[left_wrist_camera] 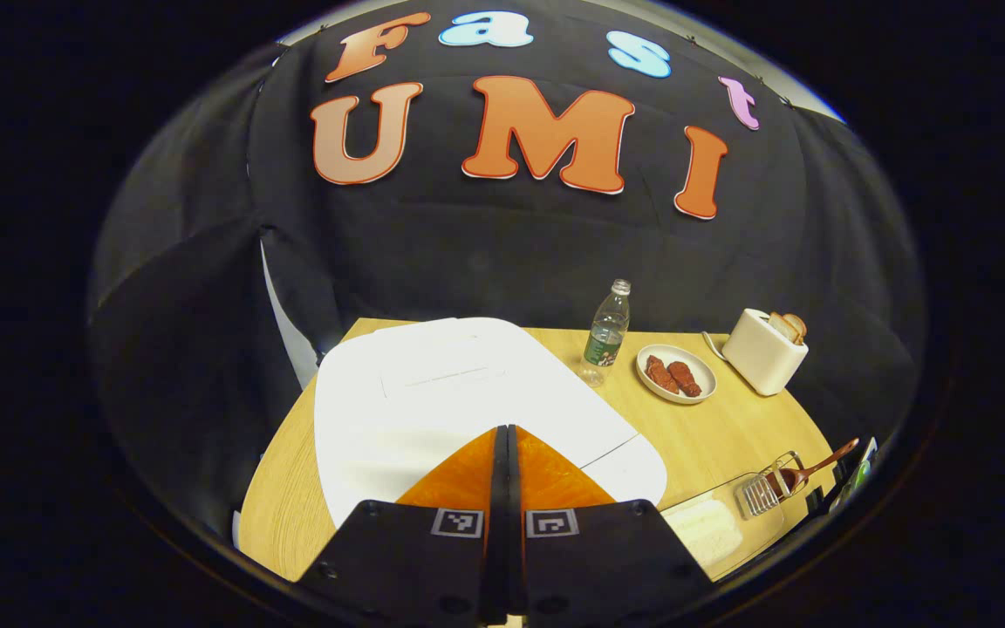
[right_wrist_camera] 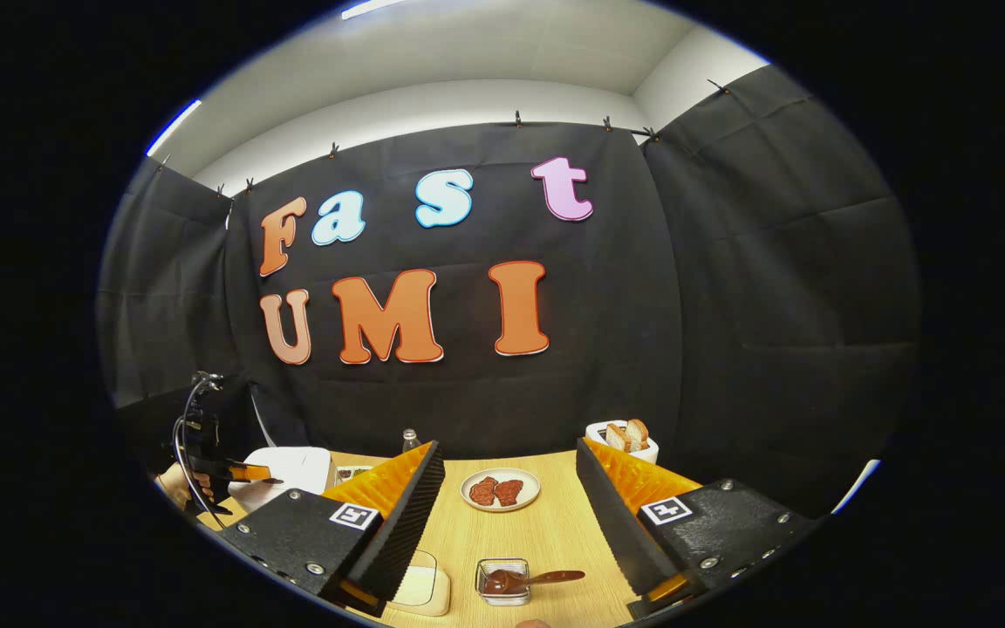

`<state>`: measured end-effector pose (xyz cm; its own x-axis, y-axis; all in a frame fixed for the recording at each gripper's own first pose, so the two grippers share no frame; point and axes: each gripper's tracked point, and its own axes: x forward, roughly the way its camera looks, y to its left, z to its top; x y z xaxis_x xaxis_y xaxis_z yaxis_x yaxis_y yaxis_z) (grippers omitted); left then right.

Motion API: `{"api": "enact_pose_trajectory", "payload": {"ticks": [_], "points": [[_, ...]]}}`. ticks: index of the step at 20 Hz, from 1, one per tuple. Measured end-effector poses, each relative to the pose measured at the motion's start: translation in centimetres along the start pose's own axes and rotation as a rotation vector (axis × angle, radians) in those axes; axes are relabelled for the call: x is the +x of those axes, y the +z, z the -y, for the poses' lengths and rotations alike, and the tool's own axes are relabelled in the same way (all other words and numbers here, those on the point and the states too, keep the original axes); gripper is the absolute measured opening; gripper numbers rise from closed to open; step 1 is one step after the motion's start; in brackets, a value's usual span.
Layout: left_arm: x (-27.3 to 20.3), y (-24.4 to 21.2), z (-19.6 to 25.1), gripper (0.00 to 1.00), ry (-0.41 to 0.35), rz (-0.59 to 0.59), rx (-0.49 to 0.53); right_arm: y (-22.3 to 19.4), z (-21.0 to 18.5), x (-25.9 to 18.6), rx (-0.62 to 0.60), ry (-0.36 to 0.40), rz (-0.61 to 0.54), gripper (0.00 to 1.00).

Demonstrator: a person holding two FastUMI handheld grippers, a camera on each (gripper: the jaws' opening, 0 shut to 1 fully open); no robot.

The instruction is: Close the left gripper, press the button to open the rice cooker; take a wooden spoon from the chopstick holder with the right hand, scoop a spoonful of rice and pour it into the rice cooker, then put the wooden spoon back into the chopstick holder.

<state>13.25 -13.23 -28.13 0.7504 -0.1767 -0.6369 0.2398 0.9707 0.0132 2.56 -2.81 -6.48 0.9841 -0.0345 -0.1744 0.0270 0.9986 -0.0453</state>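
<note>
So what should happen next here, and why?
Probably the left hand-held gripper should ease down and press the rice cooker button. Its fingers are together over the white lid, which looks closed. The right hand-held gripper hangs open, and the wooden spoon lies in the chopstick holder.

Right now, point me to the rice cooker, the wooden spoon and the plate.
rice cooker (left_wrist_camera: 433, 392), left gripper view, on its closed white lid.
wooden spoon (right_wrist_camera: 546, 577), right gripper view, on the handle sticking out of the holder.
plate (right_wrist_camera: 500, 506), right gripper view, on its near rim.
</note>
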Motion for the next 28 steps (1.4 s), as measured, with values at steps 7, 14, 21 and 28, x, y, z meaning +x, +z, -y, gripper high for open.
{"api": "enact_pose_trajectory", "payload": {"ticks": [7, 14, 21, 28], "points": [[0.8, -1.1, 0.0, 0.05, 0.013, -0.027, -0.012, -1.4, 0.5, 0.4, 0.019, -0.003, -0.034, 0.94], [-0.6, 0.3, 0.1, 0.05, -0.015, 0.008, -0.002, -2.1, 0.9, 0.0, 0.004, -0.005, -0.047, 0.94], [-12.1, 12.1, -5.4, 0.04, 0.105, 0.36, -0.043, -0.2, 0.3, -0.6, -0.001, 0.016, 0.05, 0.94], [-16.1, 11.0, -6.9, 0.04, 0.121, 0.416, -0.06, -1.5, -1.1, -0.7, 0.05, 0.027, 0.061, 0.94]]}}
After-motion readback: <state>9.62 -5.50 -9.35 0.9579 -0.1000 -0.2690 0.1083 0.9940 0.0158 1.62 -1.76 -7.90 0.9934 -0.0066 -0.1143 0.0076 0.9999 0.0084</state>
